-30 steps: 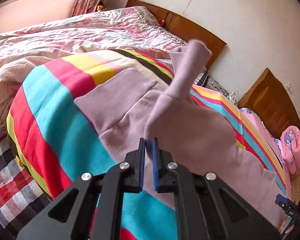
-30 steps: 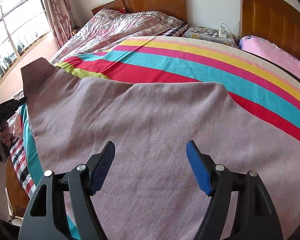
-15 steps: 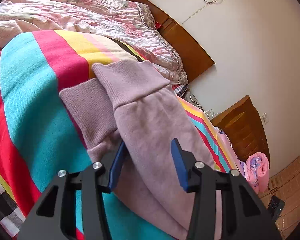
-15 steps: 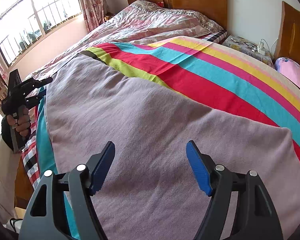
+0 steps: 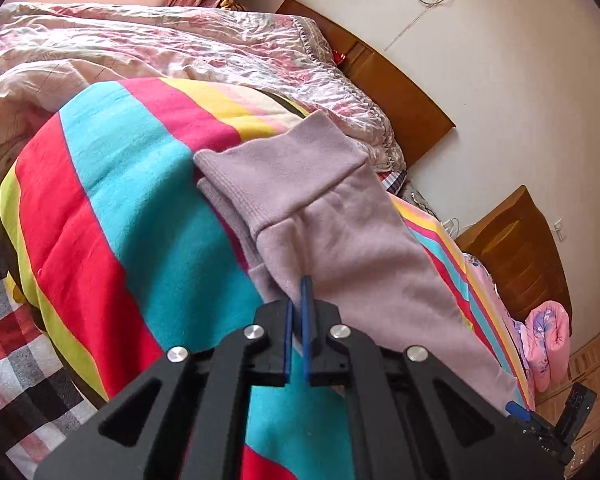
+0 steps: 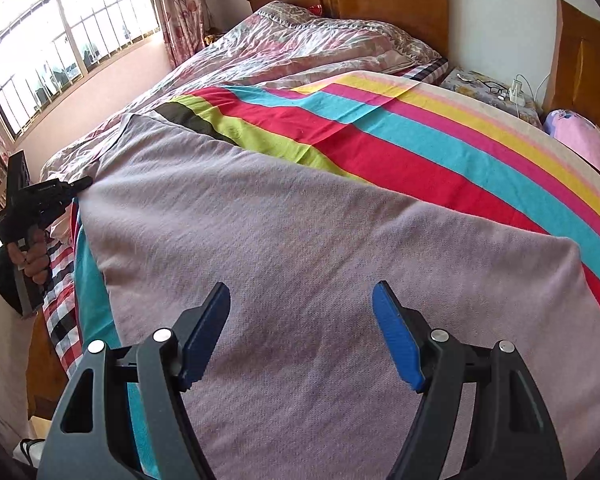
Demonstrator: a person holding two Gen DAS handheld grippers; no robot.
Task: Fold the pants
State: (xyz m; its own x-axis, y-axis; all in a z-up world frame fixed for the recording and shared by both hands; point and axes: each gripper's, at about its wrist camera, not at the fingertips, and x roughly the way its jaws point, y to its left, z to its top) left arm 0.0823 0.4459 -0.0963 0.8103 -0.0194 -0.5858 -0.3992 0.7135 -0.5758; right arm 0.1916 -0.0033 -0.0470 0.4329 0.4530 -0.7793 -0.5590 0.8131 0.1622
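Your left hand-held gripper point(image 5: 297, 322) is pinching a ridge of the pants point(image 5: 340, 240) just below the cuffs — lift evenly, don't drag. Right hand-held gripper point(image 6: 300, 336) hovers spread over the pants, flat on the striped blanket point(image 6: 400, 152) — pin there for a clean crease.

Both grippers, left point(image 5: 297, 312) and right point(image 6: 301, 330), are built of black plastic frames with triangular cut-outs, silver screws and blue pads point(image 6: 396, 340), while bare fingers and a cream sleeve point(image 6: 0, 344) are seen.
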